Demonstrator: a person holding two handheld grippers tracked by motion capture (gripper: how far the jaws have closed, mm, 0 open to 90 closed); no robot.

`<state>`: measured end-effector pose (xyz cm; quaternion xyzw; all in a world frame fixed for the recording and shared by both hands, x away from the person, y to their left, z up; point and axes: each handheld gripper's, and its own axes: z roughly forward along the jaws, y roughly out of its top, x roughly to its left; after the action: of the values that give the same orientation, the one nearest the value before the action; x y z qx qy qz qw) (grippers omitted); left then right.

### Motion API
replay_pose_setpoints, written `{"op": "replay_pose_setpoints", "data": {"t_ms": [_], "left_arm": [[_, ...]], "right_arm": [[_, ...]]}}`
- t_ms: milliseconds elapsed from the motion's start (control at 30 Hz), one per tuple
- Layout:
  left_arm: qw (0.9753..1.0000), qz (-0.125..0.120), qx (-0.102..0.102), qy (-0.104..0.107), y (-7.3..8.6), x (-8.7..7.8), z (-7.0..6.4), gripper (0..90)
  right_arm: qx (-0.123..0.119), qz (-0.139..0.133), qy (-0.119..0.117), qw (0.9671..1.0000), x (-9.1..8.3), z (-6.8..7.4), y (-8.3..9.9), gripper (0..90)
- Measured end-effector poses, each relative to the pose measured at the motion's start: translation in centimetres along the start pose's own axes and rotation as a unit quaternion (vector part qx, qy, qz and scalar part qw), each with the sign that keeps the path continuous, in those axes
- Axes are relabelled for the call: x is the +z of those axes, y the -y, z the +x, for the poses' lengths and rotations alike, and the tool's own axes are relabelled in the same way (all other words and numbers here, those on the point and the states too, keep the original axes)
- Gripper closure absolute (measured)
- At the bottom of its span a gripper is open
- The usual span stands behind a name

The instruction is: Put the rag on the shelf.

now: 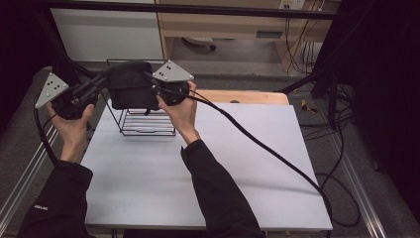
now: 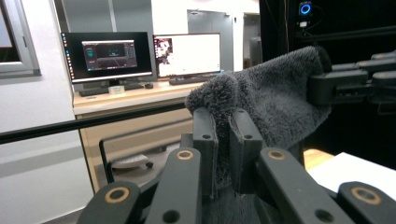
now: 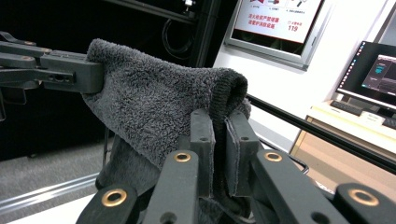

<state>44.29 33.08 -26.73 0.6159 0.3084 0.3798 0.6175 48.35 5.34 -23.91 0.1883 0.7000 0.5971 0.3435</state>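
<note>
A dark grey fluffy towel (image 1: 130,84) hangs above a black wire rack (image 1: 147,121) on a white table (image 1: 198,178).

wall poster (image 3: 275,21) | number "119" | other text unreadable

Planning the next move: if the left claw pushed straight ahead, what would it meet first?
Probably the right claw, gripping the far end of the grey towel that the left claw also pinches; depth is unclear.

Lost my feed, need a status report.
Left gripper and right gripper both shut on grey towel. Towel held stretched above wire rack. Nothing in the way.
</note>
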Motion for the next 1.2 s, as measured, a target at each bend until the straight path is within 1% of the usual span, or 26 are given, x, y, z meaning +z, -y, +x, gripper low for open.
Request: {"op": "replay_pose_setpoints", "data": {"t_ms": [67,167,233,333,367,467,667,733,800,933,1033,1133,1200], "left_arm": [[1.0000,0.006,-0.002,-0.001,0.6,0.0,-0.1,82.4],[0.9999,0.016,-0.003,-0.004,1.3,0.1,-0.1,82.3],[0.9997,0.023,0.000,-0.006,1.5,0.2,-0.2,82.2],[0.9995,0.030,-0.001,-0.006,1.5,0.2,-0.3,81.8],[0.9995,0.033,-0.003,-0.005,1.5,0.2,-0.3,81.5],[0.9991,0.042,-0.006,-0.006,1.4,0.0,-0.3,80.8],[0.9975,0.070,-0.014,-0.001,1.1,-0.6,-0.7,78.4],[0.9965,0.083,-0.012,-0.002,1.1,-0.8,-0.9,77.1],[0.9956,0.092,-0.015,-0.003,1.3,-1.0,-1.0,76.2],[0.9930,0.116,-0.021,-0.006,1.8,-1.2,-1.4,74.1],[0.9909,0.131,-0.031,-0.007,2.4,-1.3,-1.6,71.3],[0.9882,0.147,-0.043,-0.003,3.1,-1.3,-1.7,67.2],[0.9865,0.156,-0.048,-0.005,3.6,-1.5,-1.9,63.2]], "right_arm": [[-0.006,0.003,0.000,1.0000,-0.1,0.2,0.2,83.6],[-0.008,0.009,-0.004,0.9999,-0.1,0.4,0.5,83.3],[-0.001,0.016,-0.008,0.9998,-0.2,0.4,0.7,82.9],[0.018,0.026,-0.022,0.9993,-0.4,0.2,1.0,80.8],[0.025,0.033,-0.026,0.9988,-0.5,0.2,1.0,79.5],[0.036,0.044,-0.035,0.9977,-0.8,0.2,0.8,74.0],[0.032,0.065,-0.049,0.9962,-1.5,0.6,0.5,61.6],[0.025,0.072,-0.050,0.9958,-1.7,0.8,0.6,59.1],[0.023,0.078,-0.049,0.9954,-1.9,1.1,0.8,58.1],[0.035,0.086,-0.045,0.9947,-2.3,1.1,1.6,55.6],[0.055,0.092,-0.049,0.9931,-2.7,1.1,2.5,54.6],[0.064,0.103,-0.054,0.9911,-2.9,1.2,3.4,53.7],[0.071,0.109,-0.057,0.9898,-2.9,1.2,4.0,52.8]]}}
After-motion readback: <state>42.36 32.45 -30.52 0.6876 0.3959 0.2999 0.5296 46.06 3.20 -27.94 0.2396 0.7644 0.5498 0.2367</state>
